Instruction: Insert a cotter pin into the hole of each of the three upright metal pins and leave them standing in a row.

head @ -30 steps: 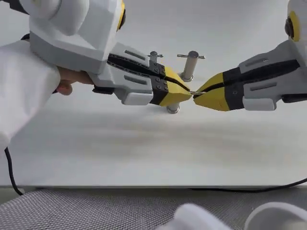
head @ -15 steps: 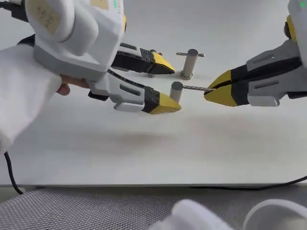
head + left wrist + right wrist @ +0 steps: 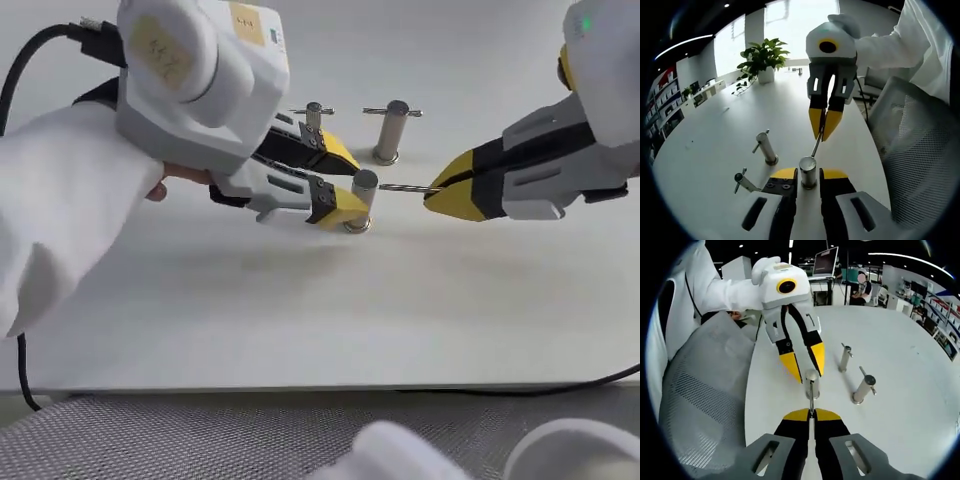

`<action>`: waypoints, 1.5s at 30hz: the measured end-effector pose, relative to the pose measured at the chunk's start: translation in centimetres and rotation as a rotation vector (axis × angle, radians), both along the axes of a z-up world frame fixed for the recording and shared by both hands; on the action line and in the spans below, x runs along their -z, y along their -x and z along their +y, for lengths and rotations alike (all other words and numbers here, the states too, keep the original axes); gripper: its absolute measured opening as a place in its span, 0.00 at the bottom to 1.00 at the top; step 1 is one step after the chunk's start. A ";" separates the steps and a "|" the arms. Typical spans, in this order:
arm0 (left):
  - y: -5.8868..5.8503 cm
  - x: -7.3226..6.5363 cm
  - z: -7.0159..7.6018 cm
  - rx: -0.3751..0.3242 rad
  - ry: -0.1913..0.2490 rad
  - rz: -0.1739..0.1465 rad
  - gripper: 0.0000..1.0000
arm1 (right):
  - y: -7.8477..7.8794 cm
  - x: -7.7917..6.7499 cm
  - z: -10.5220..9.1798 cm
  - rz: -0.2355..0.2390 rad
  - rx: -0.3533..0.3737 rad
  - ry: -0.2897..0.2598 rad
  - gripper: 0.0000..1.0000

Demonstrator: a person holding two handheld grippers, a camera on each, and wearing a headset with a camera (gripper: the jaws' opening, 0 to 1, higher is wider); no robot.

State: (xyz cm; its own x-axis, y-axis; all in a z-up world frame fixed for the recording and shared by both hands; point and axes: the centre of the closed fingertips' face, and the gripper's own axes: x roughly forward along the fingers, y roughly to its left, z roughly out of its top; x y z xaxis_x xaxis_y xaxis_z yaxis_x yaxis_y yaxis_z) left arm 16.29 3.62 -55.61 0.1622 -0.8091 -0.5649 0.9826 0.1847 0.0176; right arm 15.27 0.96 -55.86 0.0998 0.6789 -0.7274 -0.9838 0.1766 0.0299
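The near upright metal pin (image 3: 364, 192) stands on the white table, and the jaws of my left gripper (image 3: 352, 185) stand open on either side of it with little gap. In the left gripper view the metal pin (image 3: 808, 172) sits between the yellow tips. My right gripper (image 3: 432, 193) is shut on a thin cotter pin (image 3: 405, 187), held level, its free end at the pin's side near the top. Whether it is in the hole I cannot tell. Behind stand two more metal pins (image 3: 313, 115) (image 3: 390, 135), each with a cotter pin through its top.
The table's front edge (image 3: 320, 388) runs just below the work, with a grey mesh chair (image 3: 150, 430) beyond it. A black cable (image 3: 25, 70) trails from the left gripper. A potted plant (image 3: 762, 57) stands far off on the table.
My left gripper let go of the near pin, opened wide, then came back with its jaws narrowed around it. The right gripper kept the cotter pin aimed at the pin's top.
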 end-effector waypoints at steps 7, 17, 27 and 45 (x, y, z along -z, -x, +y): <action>0.2 0.1 0.1 -0.020 -0.002 0.032 0.11 | -0.4 0.4 0.3 -0.002 -0.012 0.007 0.00; -0.2 0.2 0.5 -0.027 -0.008 0.038 0.11 | -0.7 1.0 0.8 -0.005 0.006 0.033 0.00; -0.4 0.4 0.7 -0.039 -0.017 0.038 0.11 | -0.9 1.2 2.5 -0.024 -0.034 0.048 0.00; -0.5 0.9 1.1 -0.005 -0.049 0.028 0.10 | -0.8 1.2 3.1 -0.077 -0.227 0.071 0.00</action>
